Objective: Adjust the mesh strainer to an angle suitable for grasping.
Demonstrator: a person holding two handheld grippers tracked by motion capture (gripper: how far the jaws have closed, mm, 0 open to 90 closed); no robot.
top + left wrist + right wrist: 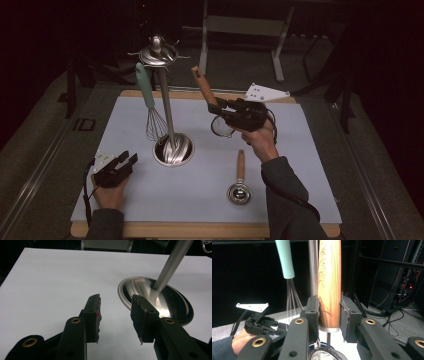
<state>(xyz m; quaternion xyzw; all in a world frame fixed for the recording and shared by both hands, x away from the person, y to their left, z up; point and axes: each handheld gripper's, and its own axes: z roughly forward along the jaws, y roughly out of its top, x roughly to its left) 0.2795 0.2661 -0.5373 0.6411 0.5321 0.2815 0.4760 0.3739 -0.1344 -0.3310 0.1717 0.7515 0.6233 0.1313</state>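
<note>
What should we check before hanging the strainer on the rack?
1. Grip: right gripper jaws clamp the strainer by its wooden handle: ok.
2. Handle end points up toward the rack top: ok.
3. Free hook on the rack: cannot tell.
4. Whisk already hangs there, close to the path: not ok.
5. Left gripper open, resting on the table, apart from the rack base: ok.
6. Spoon lies flat, out of the way: ok.
</note>
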